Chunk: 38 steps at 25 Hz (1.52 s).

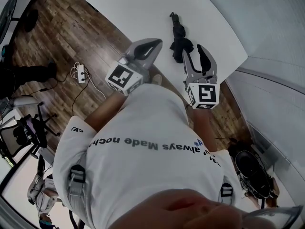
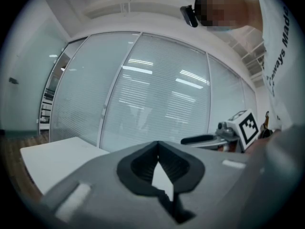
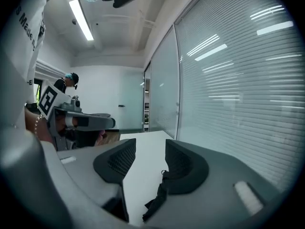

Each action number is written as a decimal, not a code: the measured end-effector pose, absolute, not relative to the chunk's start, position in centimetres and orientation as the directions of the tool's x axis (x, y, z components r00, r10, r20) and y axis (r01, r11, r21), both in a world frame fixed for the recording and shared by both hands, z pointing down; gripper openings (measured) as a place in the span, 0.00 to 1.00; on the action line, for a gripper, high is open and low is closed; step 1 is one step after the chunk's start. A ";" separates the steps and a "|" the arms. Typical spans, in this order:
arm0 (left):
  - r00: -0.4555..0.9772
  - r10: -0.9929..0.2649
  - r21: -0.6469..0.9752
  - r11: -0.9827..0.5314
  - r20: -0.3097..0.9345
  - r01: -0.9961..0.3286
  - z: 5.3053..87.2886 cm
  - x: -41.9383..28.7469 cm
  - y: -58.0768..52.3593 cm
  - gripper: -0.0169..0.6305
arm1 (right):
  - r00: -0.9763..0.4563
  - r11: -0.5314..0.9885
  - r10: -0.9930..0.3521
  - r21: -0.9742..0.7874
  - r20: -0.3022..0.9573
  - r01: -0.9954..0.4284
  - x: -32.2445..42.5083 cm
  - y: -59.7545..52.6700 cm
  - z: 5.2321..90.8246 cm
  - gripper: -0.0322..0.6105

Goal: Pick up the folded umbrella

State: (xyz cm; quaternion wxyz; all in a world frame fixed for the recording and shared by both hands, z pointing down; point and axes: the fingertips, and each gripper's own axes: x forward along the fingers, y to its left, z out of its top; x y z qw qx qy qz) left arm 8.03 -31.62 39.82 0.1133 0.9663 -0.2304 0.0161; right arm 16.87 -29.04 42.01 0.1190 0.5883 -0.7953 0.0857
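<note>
The umbrella (image 1: 179, 38) lies ungrasped on the white bench (image 1: 133, 8), just ahead of the right claw (image 1: 193, 50), whose jaws stand apart and empty, while the left claw (image 1: 153, 46) is clenched on nothing, so the whole pick remains.

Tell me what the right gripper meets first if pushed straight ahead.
Probably the folded umbrella, lying on the white table just ahead and low in the gap between the right gripper's open jaws. Depth is unclear, so the jaws might reach bare tabletop beside it first.
</note>
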 end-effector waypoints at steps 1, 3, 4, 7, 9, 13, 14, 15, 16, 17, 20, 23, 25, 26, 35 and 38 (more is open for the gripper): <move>0.891 -0.444 0.213 -0.866 0.094 -0.453 40.3 7.9 -31.6 0.03 | -0.273 0.289 -0.909 0.004 0.314 -0.957 17.0 -29.2 43.1 0.36; 0.889 -0.446 0.214 -0.863 0.106 -0.458 41.0 7.6 -31.3 0.03 | -0.260 0.282 -0.896 0.007 0.360 -0.959 17.2 -29.5 45.4 0.41; 0.888 -0.447 0.213 -0.862 0.109 -0.461 41.2 7.5 -31.1 0.03 | -0.254 0.278 -0.888 0.006 0.383 -0.961 17.4 -29.6 46.6 0.42; 0.883 -0.454 0.214 -0.857 0.119 -0.469 41.7 7.2 -30.7 0.03 | -0.241 0.268 -0.858 -0.005 0.453 -0.963 18.0 -30.1 50.5 0.46; 0.880 -0.459 0.216 -0.853 0.125 -0.475 42.0 6.8 -30.6 0.03 | -0.233 0.263 -0.834 -0.011 0.501 -0.965 18.3 -30.4 53.3 0.48; 0.874 -0.468 0.216 -0.847 0.130 -0.485 42.1 6.2 -30.1 0.03 | -0.220 0.240 -0.782 -0.044 0.583 -0.970 19.0 -30.6 58.4 0.54; 0.873 -0.469 0.216 -0.846 0.131 -0.487 42.2 6.0 -30.2 0.03 | -0.218 0.232 -0.767 -0.056 0.603 -0.971 19.1 -30.8 59.6 0.57; 0.872 -0.471 0.217 -0.845 0.133 -0.490 42.2 5.8 -30.4 0.03 | -0.217 0.225 -0.752 -0.067 0.623 -0.972 19.1 -31.1 60.8 0.57; 0.871 -0.473 0.217 -0.843 0.135 -0.492 42.2 5.7 -30.5 0.03 | -0.213 0.218 -0.737 -0.073 0.642 -0.973 19.3 -31.3 61.9 0.59; 0.869 -0.475 0.217 -0.842 0.137 -0.494 42.2 5.7 -30.6 0.03 | -0.208 0.211 -0.721 -0.076 0.660 -0.974 19.5 -31.5 63.0 0.62; 0.866 -0.479 0.217 -0.839 0.142 -0.499 42.2 5.8 -30.5 0.03 | -0.201 0.193 -0.675 -0.093 0.710 -0.977 20.2 -31.8 66.3 0.66; 0.865 -0.480 0.221 -0.836 0.146 -0.502 42.5 5.4 -30.8 0.03 | -0.188 0.180 -0.627 -0.095 0.756 -0.979 20.4 -32.3 69.7 0.68; 0.865 -0.480 0.223 -0.836 0.147 -0.502 42.6 5.1 -30.9 0.03 | -0.177 0.170 -0.594 -0.093 0.785 -0.981 20.4 -32.5 71.7 0.70; 0.865 -0.479 0.223 -0.836 0.148 -0.501 42.6 4.9 -30.8 0.03 | -0.173 0.165 -0.577 -0.093 0.798 -0.982 20.4 -32.5 72.4 0.70; 0.856 -0.490 0.220 -0.828 0.164 -0.516 42.7 3.7 -30.4 0.03 | -0.137 0.119 -0.431 -0.094 0.892 -0.988 20.6 -32.4 77.9 0.71; 0.853 -0.492 0.218 -0.826 0.171 -0.520 42.7 3.2 -30.4 0.03 | -0.148 0.097 -0.388 -0.119 0.910 -0.988 20.2 -32.0 79.3 0.71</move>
